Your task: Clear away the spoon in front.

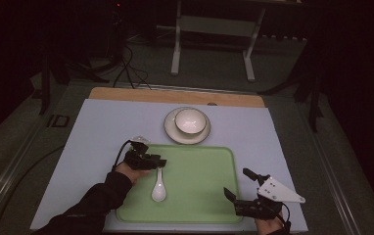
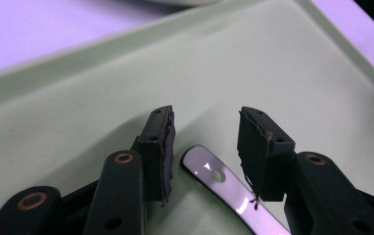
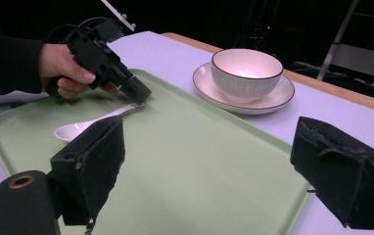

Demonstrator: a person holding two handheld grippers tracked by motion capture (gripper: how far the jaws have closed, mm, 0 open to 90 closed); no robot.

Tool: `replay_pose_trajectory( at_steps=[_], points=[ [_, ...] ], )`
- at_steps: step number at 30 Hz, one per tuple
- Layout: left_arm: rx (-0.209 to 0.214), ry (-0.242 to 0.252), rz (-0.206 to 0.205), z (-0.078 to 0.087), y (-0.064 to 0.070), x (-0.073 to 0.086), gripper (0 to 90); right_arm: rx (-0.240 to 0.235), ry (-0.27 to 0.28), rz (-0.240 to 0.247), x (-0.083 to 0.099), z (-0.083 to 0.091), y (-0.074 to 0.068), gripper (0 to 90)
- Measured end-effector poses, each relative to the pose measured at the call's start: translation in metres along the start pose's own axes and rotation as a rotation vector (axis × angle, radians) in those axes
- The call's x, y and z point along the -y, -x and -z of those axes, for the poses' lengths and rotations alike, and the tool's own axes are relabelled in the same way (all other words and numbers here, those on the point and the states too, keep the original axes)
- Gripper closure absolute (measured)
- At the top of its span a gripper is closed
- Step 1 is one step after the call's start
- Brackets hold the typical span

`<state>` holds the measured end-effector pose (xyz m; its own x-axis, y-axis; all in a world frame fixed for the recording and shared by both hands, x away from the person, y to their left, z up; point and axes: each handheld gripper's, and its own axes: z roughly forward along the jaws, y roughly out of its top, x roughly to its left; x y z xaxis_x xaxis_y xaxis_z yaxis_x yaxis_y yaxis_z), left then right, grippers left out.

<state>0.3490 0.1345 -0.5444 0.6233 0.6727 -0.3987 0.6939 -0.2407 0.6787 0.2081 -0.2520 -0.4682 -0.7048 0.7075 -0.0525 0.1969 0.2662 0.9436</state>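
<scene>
Nearest, at 5 o'clock, the right hand-held gripper (image 1: 235,184) waits wide open, while the left hand-held gripper (image 2: 204,142), jaws parted, straddles the white spoon's handle (image 2: 224,183) on the green tray (image 1: 199,196), seemingly poised to grasp it.

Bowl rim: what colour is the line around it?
A thin dark brown line edges the white bowl; the plate under it has the same. Right gripper view shows it best.

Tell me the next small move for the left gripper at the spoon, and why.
Probably lower the left gripper a little and close on the spoon's handle. Its jaws stand open, with the handle tip lying between them on the green tray, not yet pinched. The right gripper waits open at the tray's right edge, so nothing appears to block the grasp.
</scene>
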Motion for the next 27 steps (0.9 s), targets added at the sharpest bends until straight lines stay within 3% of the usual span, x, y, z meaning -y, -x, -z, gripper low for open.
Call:
replay_pose_trajectory(
  at_steps=[4,13,18,22,24,27],
  points=[
    [0.006,0.020,-0.028,0.006,0.005,-0.003,53.3,0.002,0.004,0.000,0.000,0.000,0.000,12.7],
    [0.025,0.004,-0.127,0.018,0.028,-0.010,50.0,0.010,0.011,-0.002,0.000,0.001,0.001,11.8],
    [0.048,0.023,-0.178,0.027,0.044,-0.014,36.2,0.011,0.015,-0.001,0.000,0.001,0.001,11.7],
    [0.070,0.035,-0.189,0.035,0.055,-0.019,27.1,0.012,0.013,-0.005,0.000,0.000,0.001,11.7],
    [0.114,0.051,-0.190,0.039,0.057,-0.021,22.3,0.012,0.011,-0.003,0.000,0.000,0.001,11.7],
    [0.126,0.070,-0.195,0.043,0.060,-0.022,18.5,0.014,0.012,-0.001,0.000,0.000,0.000,11.6]
  ],
)
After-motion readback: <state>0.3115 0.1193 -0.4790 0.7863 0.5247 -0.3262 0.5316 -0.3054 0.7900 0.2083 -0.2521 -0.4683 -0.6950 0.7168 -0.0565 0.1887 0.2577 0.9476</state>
